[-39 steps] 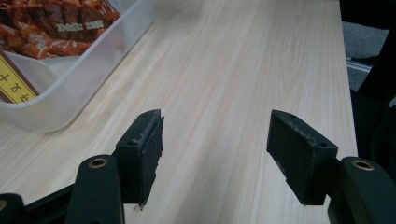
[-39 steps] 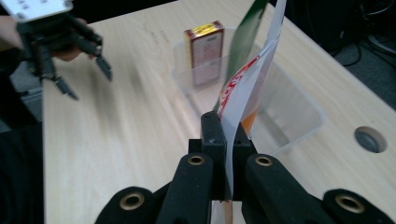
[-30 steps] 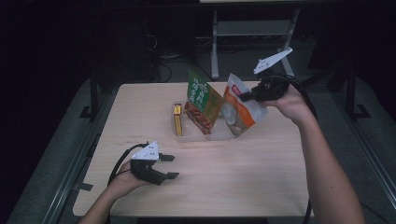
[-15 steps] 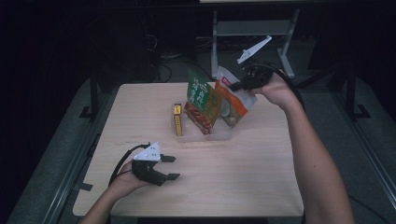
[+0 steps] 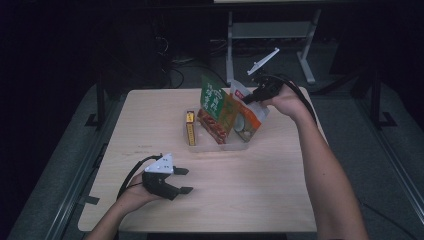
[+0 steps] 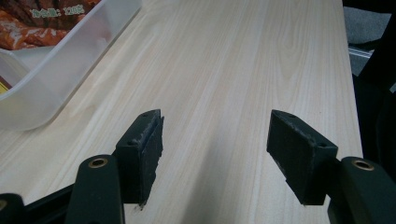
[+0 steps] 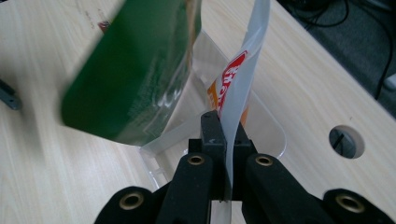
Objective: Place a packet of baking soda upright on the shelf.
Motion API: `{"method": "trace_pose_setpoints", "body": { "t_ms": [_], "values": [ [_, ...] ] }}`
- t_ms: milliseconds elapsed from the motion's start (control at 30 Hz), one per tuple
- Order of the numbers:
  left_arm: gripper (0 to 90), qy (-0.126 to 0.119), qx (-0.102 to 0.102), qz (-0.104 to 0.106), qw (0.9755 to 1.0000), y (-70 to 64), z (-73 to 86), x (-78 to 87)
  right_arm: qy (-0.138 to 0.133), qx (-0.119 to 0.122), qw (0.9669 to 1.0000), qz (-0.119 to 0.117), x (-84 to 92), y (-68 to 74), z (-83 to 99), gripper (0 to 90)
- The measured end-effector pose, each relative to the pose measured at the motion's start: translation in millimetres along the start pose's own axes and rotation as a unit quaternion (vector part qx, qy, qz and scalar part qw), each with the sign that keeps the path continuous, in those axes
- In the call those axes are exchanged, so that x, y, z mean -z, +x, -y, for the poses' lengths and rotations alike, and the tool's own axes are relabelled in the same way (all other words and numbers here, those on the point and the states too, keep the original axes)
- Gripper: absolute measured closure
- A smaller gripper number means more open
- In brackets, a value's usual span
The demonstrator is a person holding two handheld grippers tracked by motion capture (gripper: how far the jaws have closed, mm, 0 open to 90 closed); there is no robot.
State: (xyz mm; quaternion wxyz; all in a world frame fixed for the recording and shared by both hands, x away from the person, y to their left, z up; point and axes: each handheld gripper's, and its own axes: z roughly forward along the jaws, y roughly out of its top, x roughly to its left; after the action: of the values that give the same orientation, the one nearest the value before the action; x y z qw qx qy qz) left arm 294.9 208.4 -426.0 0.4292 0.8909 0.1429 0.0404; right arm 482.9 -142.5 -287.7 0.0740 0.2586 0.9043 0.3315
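The orange-and-white snack pouch [image 5: 248, 116] hangs at the right end of the clear plastic bin [image 5: 220, 145], its lower part inside the bin and its top edge pinched up and to the right. The right gripper [image 5: 248, 98] has that top edge clamped: in the right gripper view the pouch's flat seal [image 7: 238, 93] runs straight down between the two black jaws, which are pressed tight against it from both sides. The pouch leans toward the middle of the table. Just left of it in the bin, the green snack bag [image 5: 214, 100] stands tall and tilted, touching or nearly touching the pouch, with a red-brown packet [image 5: 212, 127] low in front of it. At the bin's left end sits a narrow yellow box [image 5: 190, 128], upright. The bin rests mid-table, toward the far side of the pale wooden table [image 5: 260, 190]. Down at the near left, the left gripper [image 5: 184, 180] lies low over bare wood, jaws spread apart with nothing between them.
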Motion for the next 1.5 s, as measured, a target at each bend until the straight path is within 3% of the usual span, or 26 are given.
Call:
{"method": "trace_pose_setpoints", "body": {
  "t_ms": [167,333,533,567,600,700,800,933,1233,1500],
  "values": [
    [35.5,0.004,-0.004,0.001,1.0000,-0.1,0.3,-1.9,-0.006,-0.028,0.9996,-0.008,-11.8,-7.2,6.9,90.0],
    [35.5,0.012,-0.009,0.004,0.9999,-1.7,0.2,-4.2,-0.012,-0.034,0.9993,-0.010,-13.2,-9.5,9.6,87.7],
    [35.5,0.020,-0.014,0.007,0.9997,-3.4,0.1,-6.6,-0.028,-0.054,0.9981,-0.005,-8.8,-9.0,10.8,66.8],
    [35.4,0.021,-0.016,0.007,0.9996,-3.5,0.0,-6.8,-0.027,-0.052,0.9983,-0.002,-8.7,-9.0,11.6,62.1],
    [34.9,0.022,-0.018,0.008,0.9996,-3.7,-0.1,-7.1,-0.031,-0.050,0.9982,0.009,-8.2,-7.2,13.4,52.0],
    [34.2,0.021,-0.018,0.009,0.9996,-3.5,0.1,-7.6,-0.031,-0.054,0.9979,0.015,-7.2,-5.8,14.2,44.6],
    [33.4,0.021,-0.017,0.010,0.9996,-3.6,0.1,-7.2,-0.049,-0.056,0.9970,0.024,1.9,-1.9,16.4,35.2],
    [32.6,0.019,-0.011,0.006,0.9997,-1.8,0.7,-5.6,-0.054,-0.047,0.9967,0.038,14.1,4.2,20.9,31.2],
    [27.7,0.018,-0.003,-0.006,0.9998,0.4,1.3,-3.1,-0.071,-0.051,0.9948,0.053,36.0,11.0,40.1,28.1],
    [25.5,0.035,-0.001,-0.005,0.9994,0.4,1.8,-6.2,-0.112,-0.059,0.9906,0.051,54.8,18.5,65.1,27.4]
  ]
}}
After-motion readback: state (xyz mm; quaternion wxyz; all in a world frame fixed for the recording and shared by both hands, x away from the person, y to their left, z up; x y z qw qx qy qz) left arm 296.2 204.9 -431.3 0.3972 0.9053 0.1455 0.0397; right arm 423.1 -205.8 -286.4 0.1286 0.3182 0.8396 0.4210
